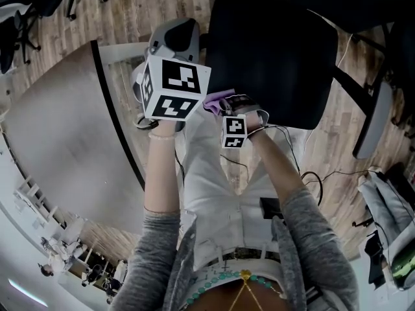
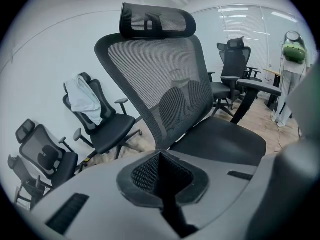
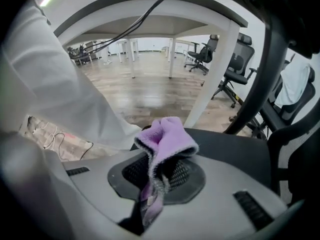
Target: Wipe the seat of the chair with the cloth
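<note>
Wood flooring (image 1: 162,5) surrounds the black chair seat (image 1: 272,57) at upper centre of the head view. The right gripper (image 1: 228,102) sits at the seat's lower left edge and is the nearer tool, while the left gripper (image 1: 178,34) hovers off the seat's left side. In the left gripper view, the jaws are closed on nothing, with the seat ahead at right. In the right gripper view, the jaws clamp the purple cloth (image 1: 216,100), and the seat lies just beyond, to the right.

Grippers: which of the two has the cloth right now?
The right gripper: its jaws are shut on the purple cloth, bunched above them. The left gripper has its jaws together with nothing between.
</note>
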`<action>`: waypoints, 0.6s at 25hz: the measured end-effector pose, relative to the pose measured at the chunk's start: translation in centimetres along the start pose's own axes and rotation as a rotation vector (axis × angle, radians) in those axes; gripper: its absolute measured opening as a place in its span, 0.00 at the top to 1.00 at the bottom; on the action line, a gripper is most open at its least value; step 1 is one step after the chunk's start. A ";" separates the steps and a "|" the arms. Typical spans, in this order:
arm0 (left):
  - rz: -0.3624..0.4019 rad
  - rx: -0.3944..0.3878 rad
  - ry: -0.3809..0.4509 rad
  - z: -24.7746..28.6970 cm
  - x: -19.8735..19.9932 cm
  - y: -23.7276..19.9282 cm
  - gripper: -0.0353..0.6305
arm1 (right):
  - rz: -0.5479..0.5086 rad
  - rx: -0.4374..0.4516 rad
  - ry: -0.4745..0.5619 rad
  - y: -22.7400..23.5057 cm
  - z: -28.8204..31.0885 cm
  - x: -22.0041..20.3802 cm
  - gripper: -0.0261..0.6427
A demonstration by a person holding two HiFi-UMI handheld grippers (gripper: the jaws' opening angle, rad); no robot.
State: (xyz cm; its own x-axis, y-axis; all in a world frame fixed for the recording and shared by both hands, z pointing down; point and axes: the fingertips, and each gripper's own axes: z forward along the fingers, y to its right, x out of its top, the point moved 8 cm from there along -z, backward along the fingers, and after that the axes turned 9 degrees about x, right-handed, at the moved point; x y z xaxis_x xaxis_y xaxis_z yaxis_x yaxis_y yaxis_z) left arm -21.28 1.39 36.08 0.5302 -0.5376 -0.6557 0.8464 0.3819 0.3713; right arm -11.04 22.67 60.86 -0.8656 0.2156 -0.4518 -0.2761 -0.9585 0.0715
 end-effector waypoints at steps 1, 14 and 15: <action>0.000 0.000 0.000 -0.1 0.0 -0.1 0.95 | 0.008 0.000 0.007 0.0 0.0 0.0 0.89; 0.007 0.007 -0.005 -0.1 -0.1 0.1 0.95 | 0.094 0.033 0.023 -0.2 -0.3 -1.1 0.89; 0.007 0.008 -0.005 -0.1 -0.1 0.1 0.95 | 0.097 0.035 0.020 -0.3 -0.3 -1.3 0.89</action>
State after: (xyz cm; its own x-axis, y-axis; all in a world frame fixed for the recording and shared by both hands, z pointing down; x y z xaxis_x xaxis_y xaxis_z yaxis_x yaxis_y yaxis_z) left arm -21.24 1.56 36.12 0.5365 -0.5387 -0.6497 0.8429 0.3800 0.3809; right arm -9.75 22.61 61.14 -0.8807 0.1179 -0.4587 -0.2059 -0.9676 0.1465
